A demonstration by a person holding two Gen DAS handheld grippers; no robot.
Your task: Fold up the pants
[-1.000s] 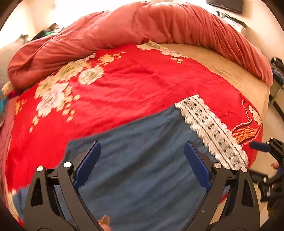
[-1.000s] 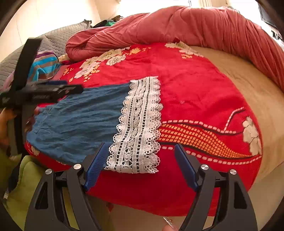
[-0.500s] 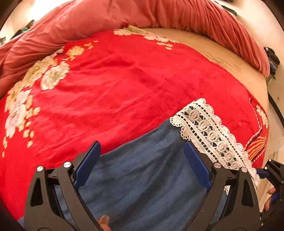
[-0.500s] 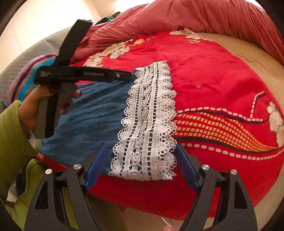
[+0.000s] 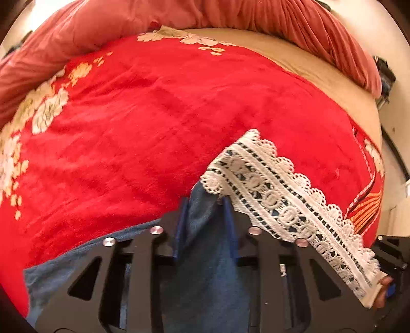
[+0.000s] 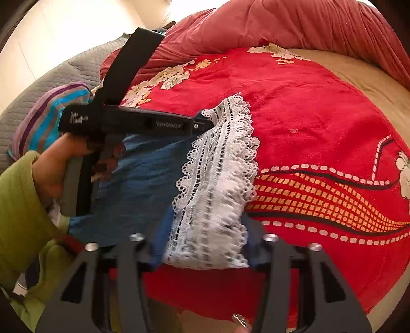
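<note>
The blue pants (image 6: 143, 179) are laid across the near part of a red flowered blanket (image 5: 159, 107) on the bed, with a white lace hem (image 6: 215, 179) at the leg end. In the left wrist view, the left gripper (image 5: 205, 217) is seen clenched on the blue fabric just beside the lace hem (image 5: 282, 199); a fold of cloth is pinched between the 2 blue fingers (image 5: 180, 225). In the right wrist view, the right gripper (image 6: 205, 240) is closed around the near end of the lace, which is bunched between its fingers (image 6: 160, 238). The left gripper (image 6: 205, 124) is also seen there from the side, held by a hand (image 6: 59, 164) in a green sleeve (image 6: 20, 205), its tip at the far corner of the lace. A pink duvet (image 5: 230, 15) is heaped along the far edge of the bed.
</note>
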